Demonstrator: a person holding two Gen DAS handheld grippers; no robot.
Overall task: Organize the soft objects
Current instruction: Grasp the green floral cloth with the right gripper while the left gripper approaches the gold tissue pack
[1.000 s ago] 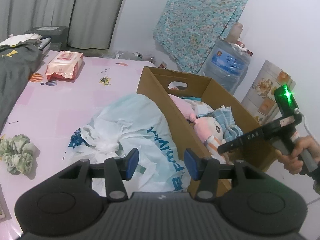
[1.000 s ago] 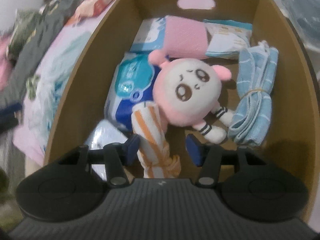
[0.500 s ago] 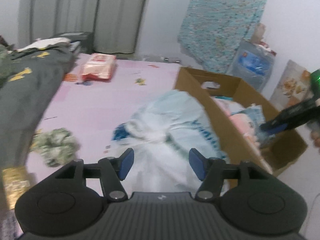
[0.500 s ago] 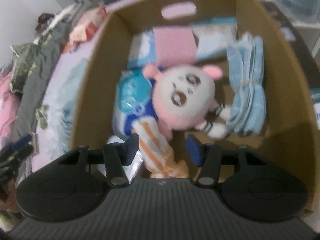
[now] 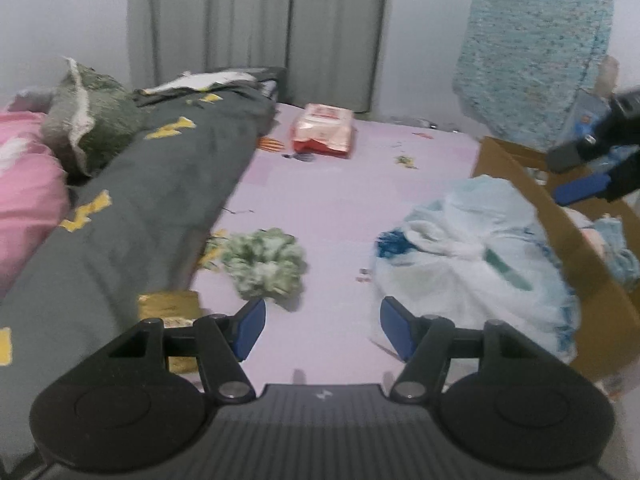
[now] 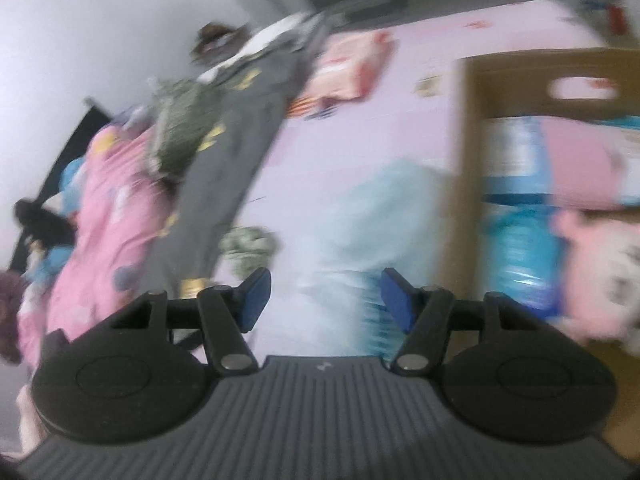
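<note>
Scrunchie, green and white, lies on the pink bed just beyond the left hand-held gripper, slightly toward its left finger. Left hand-held gripper: released, nothing between its blue pads; its jaws have just been opening. Right hand-held gripper: also released and empty, its jaws just opening too; its view is badly blurred. Pale blue-white plastic bag sits crumpled near the bed's right edge, touching the cardboard box that stands against that edge. Inside the box, a pink plush doll and blue packs, details smeared. Grey blanket runs along the bed's left side. Red-pink wipes pack lies toward the far edge.
</note>
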